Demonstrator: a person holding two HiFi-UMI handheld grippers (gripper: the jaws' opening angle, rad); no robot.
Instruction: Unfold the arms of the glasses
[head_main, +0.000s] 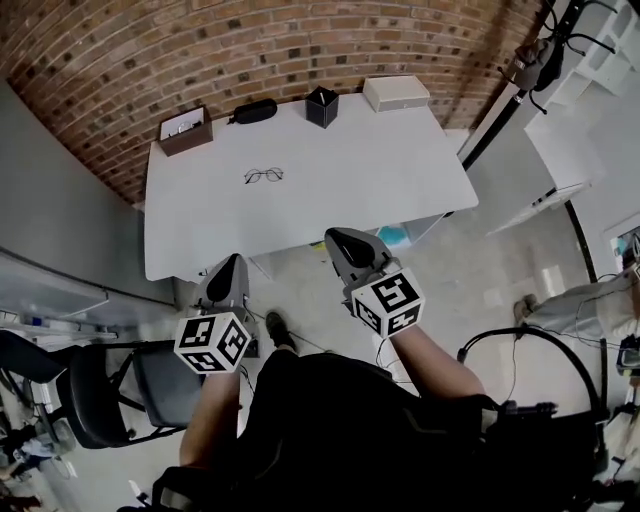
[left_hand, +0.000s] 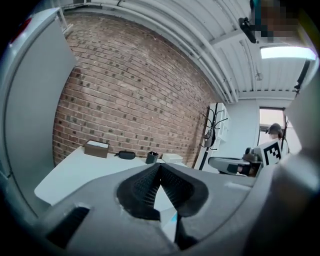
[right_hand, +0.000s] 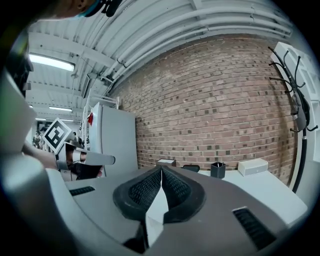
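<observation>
Thin dark-framed glasses (head_main: 264, 176) lie on the white table (head_main: 400, 180), left of its middle. Both grippers hover over the floor short of the table's near edge, well apart from the glasses. My left gripper (head_main: 231, 262) is shut with nothing in it; its ribbed pads (left_hand: 150, 185) meet at the tips. My right gripper (head_main: 343, 238) is likewise shut and empty, its pads (right_hand: 172, 187) pressed together. The glasses are hidden behind the jaws in both gripper views.
Along the table's far edge by the brick wall stand a brown box (head_main: 186, 129), a black glasses case (head_main: 253, 110), a black pen holder (head_main: 322, 105) and a white box (head_main: 396, 92). A black chair (head_main: 110, 385) stands at my lower left. A grey cabinet (head_main: 50, 220) flanks the table's left.
</observation>
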